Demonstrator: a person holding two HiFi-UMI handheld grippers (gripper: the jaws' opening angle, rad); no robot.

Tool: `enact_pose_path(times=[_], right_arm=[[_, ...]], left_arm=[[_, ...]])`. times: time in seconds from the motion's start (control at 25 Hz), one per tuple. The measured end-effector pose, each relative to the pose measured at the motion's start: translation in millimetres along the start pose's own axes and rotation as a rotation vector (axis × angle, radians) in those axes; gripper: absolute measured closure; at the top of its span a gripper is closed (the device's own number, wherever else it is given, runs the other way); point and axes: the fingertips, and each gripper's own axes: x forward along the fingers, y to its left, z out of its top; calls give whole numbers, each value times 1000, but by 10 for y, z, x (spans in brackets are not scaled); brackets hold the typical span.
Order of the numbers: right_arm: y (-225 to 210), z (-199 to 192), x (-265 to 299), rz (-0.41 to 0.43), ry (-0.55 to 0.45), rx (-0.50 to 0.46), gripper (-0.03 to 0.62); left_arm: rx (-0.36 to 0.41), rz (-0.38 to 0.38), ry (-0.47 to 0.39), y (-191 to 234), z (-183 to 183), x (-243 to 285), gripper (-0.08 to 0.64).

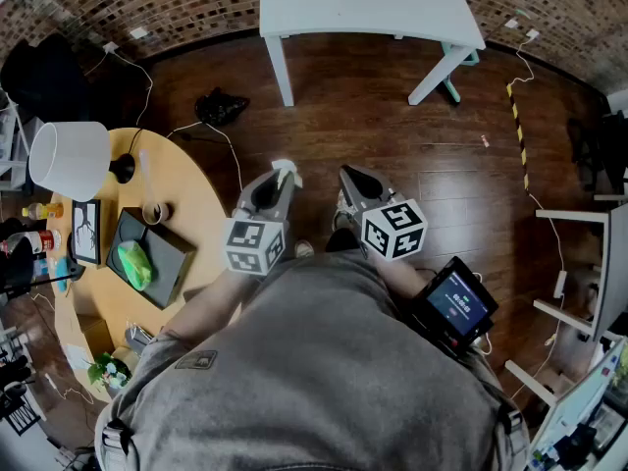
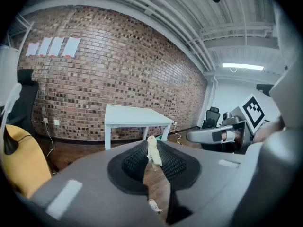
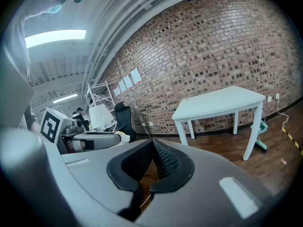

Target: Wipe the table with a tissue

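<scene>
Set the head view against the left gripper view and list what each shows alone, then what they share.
Head view only: the green object lying on a black box, and the lit screen at the person's right forearm. Left gripper view only: the ceiling strip light and the pale sheets on the brick wall. Both: the white table, the right gripper, and the tissue pinched in the left gripper.
</scene>
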Motion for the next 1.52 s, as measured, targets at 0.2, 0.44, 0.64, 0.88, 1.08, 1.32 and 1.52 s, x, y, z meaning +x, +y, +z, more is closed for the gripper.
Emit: enact_pose_path(times=[0.2,0.44,0.64,0.88,1.08,1.32,1.52], right_arm=[[-462,336,145,10,-8,0,578],[-1065,700,281,29,-17,12,578],[-1478,942,377,46,-22,32,578],[-1810,1125,517,47,-31,44,578],[-1974,1204,681,43,-23,53,578],[-2169,1316,997,15,-13,48,578],[-2348,1563,1355,-24,-6,46,578]], left_arm=[[1,14,-2,-28,290,505,505],[-2,55,2,-70,631,1140,505],[-8,92,16,-101,829,1533,505],[-9,111,24,-71,972,1875,505],[-14,118,25,67,1063,2106,505],[-21,92,19,319,1168,2475,505],[-26,53,22,602,1378,2855,505]])
